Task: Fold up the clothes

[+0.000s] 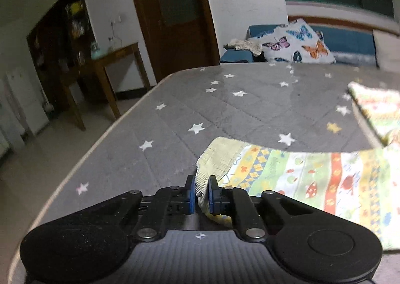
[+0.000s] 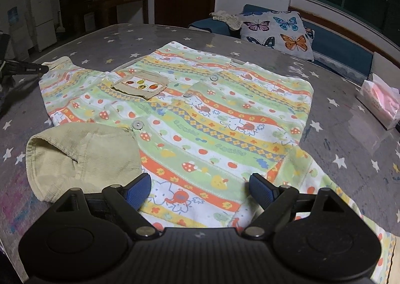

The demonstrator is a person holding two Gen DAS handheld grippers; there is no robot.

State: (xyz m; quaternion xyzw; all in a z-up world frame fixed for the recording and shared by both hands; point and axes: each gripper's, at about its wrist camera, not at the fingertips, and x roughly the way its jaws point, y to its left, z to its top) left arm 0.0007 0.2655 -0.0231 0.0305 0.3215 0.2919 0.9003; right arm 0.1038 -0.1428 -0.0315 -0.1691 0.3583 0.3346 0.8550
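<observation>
Right gripper [image 2: 200, 190]: nearest the camera, its blue-padded fingers [image 2: 138, 190] spread wide and released, hovering over the near hem of the shirt with nothing between them.
Left gripper [image 1: 201, 194]: fingers clenched on the ribbed beige sleeve cuff [image 1: 212, 159], the fabric pinched between the blue pads.
Shirt [image 2: 200, 114]: a child's button-up top with striped mushroom, apple and elephant print, lying spread out flat, front up, on the surface.
Collar [image 2: 82, 154]: beige ribbed piece, lying on the near left part of the shirt.
Pocket [image 2: 141, 85]: beige-trimmed patch on the chest, farther back.
Surface [image 2: 350, 134]: grey cover printed with white stars.
Tissue pack [image 2: 380, 101]: at the right edge of the surface, well apart from the shirt.
Butterfly pillow [image 2: 277, 31]: on the blue sofa [image 2: 340, 51] beyond the surface.
</observation>
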